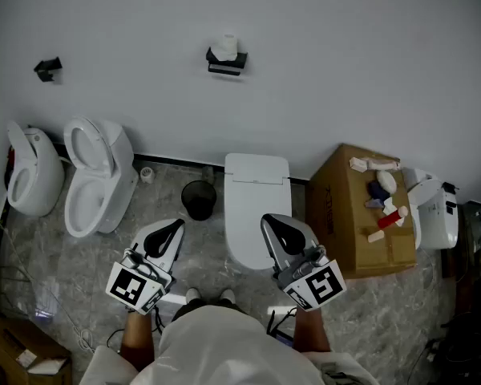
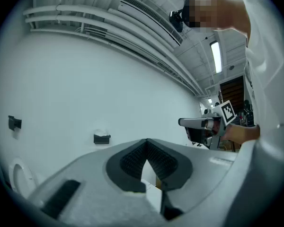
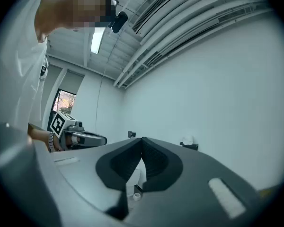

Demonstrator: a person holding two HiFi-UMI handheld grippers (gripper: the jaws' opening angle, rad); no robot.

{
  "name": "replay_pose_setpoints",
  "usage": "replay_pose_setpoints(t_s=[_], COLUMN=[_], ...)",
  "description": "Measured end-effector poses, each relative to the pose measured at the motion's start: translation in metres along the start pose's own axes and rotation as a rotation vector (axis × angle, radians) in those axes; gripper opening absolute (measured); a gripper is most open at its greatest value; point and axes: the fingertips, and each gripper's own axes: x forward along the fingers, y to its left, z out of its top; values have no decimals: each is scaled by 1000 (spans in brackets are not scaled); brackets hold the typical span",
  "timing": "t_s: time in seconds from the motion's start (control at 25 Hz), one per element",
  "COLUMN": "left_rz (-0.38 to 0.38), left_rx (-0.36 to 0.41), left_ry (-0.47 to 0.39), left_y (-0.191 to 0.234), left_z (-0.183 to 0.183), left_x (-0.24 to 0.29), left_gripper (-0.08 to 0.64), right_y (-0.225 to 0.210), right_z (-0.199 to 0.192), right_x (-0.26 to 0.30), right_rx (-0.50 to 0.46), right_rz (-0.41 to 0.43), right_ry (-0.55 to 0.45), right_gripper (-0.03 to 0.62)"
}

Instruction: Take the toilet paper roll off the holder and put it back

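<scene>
While one toilet paper roll (image 1: 225, 46) sits on its holder (image 1: 226, 68), left gripper (image 1: 176, 226) and right gripper (image 1: 271, 220) have fingers together, empty.

Toilet paper roll (image 1: 225, 46) apparently on wall holder (image 1: 226, 67).

A black bin (image 1: 198, 201) sits between an open toilet (image 1: 112, 184) and a lidded toilet (image 1: 255, 211).

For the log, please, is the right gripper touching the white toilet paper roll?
Apart. Head view shows the white toilet paper roll on its black holder, far from the right gripper.
</scene>
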Motion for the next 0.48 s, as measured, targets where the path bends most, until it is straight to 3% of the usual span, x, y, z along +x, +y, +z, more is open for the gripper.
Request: replay_pose_setpoints(t_s=[0.48], left_rz=[15], left_rx=[10], left_ry=[-9], left_y=[2], left_z=[2], left_x=[-2], left_gripper=[5], right_y=[4], right_z=[-1], right_x=[1], right_rx=[-16], right_rz=[4], right_ry=[-4], right_gripper=[3])
